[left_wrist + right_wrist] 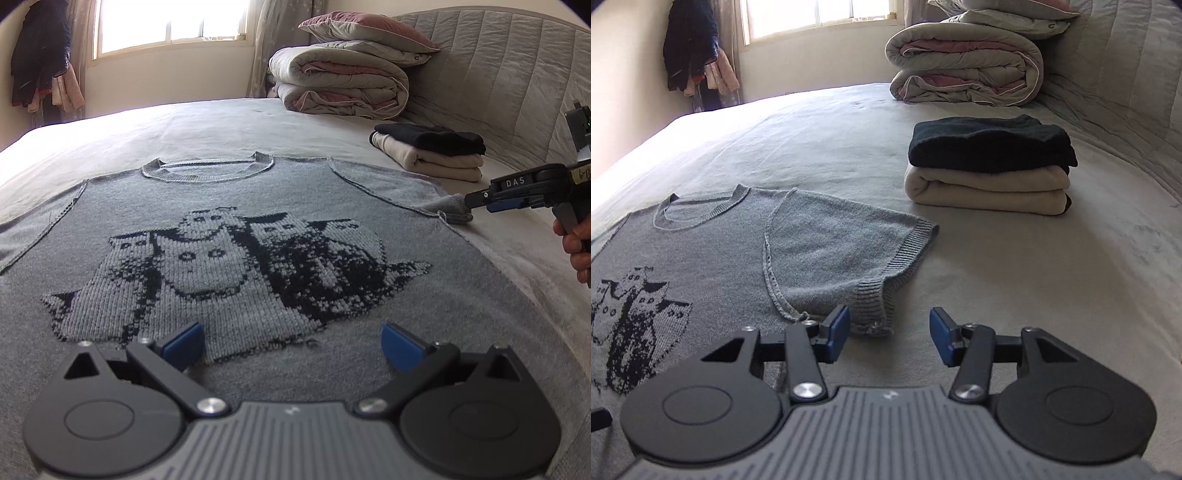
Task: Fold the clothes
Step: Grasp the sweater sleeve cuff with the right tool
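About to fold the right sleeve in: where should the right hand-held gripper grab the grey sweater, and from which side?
Probably the ribbed cuff of the grey sweater. It lies just ahead of the open right hand-held gripper, near its left finger. Come in low from the outer right side; the short sleeve lies flat, its cuff edge free on the bedsheet.

right gripper (pixel 889 334) low over pale bed sheet (pixel 1015 295), blue pads (pixel 837 332) spread wide, nothing between. just ahead, ribbed cuff of grey sweater (pixel 820 243), sleeve folded in on itself. sweater flat, dark knit pattern toward left edge. beyond, well apart: black folded garment (pixel 991 146) stacked on cream folded garment (pixel 986 188). rolled duvet (pixel 964 66) near headboard (pixel 1126 81).
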Demonstrator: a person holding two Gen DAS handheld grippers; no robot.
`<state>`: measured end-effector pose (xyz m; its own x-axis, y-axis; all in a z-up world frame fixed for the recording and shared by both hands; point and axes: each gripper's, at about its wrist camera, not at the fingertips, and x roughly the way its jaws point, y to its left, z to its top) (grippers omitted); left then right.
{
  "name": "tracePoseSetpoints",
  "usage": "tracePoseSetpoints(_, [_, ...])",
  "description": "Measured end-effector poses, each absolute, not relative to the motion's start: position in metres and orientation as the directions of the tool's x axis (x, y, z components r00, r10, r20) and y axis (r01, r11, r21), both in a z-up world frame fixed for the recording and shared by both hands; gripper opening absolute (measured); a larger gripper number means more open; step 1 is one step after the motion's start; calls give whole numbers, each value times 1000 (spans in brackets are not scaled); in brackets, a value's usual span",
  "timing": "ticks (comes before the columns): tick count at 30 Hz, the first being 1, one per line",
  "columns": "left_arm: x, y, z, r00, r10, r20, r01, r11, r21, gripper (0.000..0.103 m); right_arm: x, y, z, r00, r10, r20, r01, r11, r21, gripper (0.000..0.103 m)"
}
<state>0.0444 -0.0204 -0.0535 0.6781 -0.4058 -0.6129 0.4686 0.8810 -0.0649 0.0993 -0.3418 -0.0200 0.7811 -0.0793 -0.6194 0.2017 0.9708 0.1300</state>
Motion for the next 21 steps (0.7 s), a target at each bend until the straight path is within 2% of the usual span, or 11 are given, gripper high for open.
tracePoseSetpoints(2, [45,-21,-53,676,-405,-616,469,881,-65,102,97,-346,-14,817,-52,-574,223,947,231,52])
tracePoseSetpoints(4, [46,-21,-54,674,-406,-617,469,880,-68,102,101,-344,-8,841,-16,-541,215,927,306,32])
tracePoseSetpoints(7, [46,-20,-54,672,-408,-618,470,880,-70,102,117,-327,-4,851,1,-525,191,931,311,24])
tracePoseSetpoints(14, [47,-20,-53,666,-413,-621,472,878,-78,102,143,-301,-32,787,-65,-614,219,959,179,19])
tracePoseSetpoints(17, [47,-19,-53,662,-415,-624,475,876,-79,102,120,-315,-50,776,-159,-610,271,958,95,11])
tracePoseSetpoints(21, [46,-21,-54,666,-407,-626,478,876,-61,102,104,-341,-51,774,-175,-609,335,929,159,11])
